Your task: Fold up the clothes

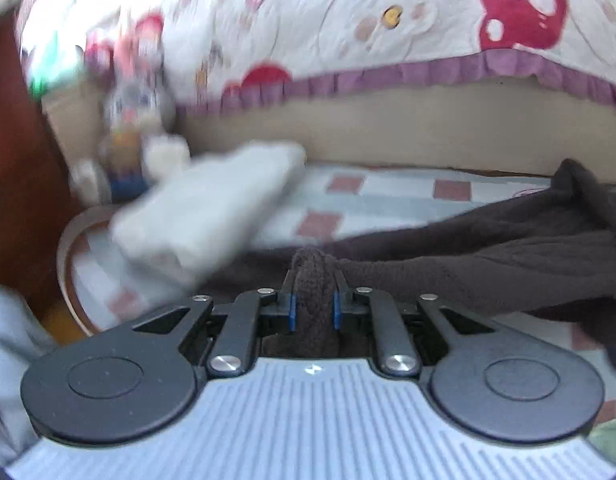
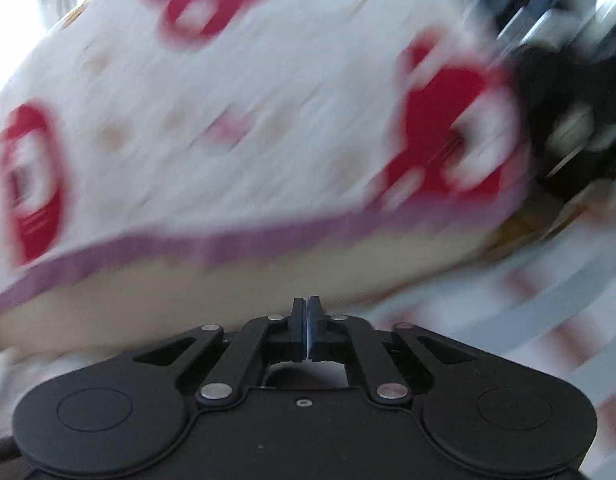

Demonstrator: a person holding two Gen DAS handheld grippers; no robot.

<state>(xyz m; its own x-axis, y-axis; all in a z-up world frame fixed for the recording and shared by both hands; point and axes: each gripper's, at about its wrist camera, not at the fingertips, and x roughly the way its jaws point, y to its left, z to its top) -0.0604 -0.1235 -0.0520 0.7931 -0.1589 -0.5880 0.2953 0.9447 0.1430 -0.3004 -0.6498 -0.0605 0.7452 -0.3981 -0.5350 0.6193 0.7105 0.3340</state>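
Observation:
In the left wrist view my left gripper (image 1: 313, 280) is shut on a bunched fold of a dark brown fleece garment (image 1: 487, 272). The garment stretches from the jaws to the right across a checked tablecloth (image 1: 387, 200). A folded pale grey cloth (image 1: 212, 208), blurred, lies to the left of the jaws on the same surface. In the right wrist view my right gripper (image 2: 307, 312) is shut with the pads pressed together and nothing between them. That view is blurred by motion and shows none of the brown garment.
A white quilt (image 1: 347, 20) with red prints and a purple frill hangs over a beige bed side behind the table; it also fills the right wrist view (image 2: 248, 120). Blurred bottles (image 1: 128, 152) stand at the back left. The table's rounded edge (image 1: 64, 264) is at left.

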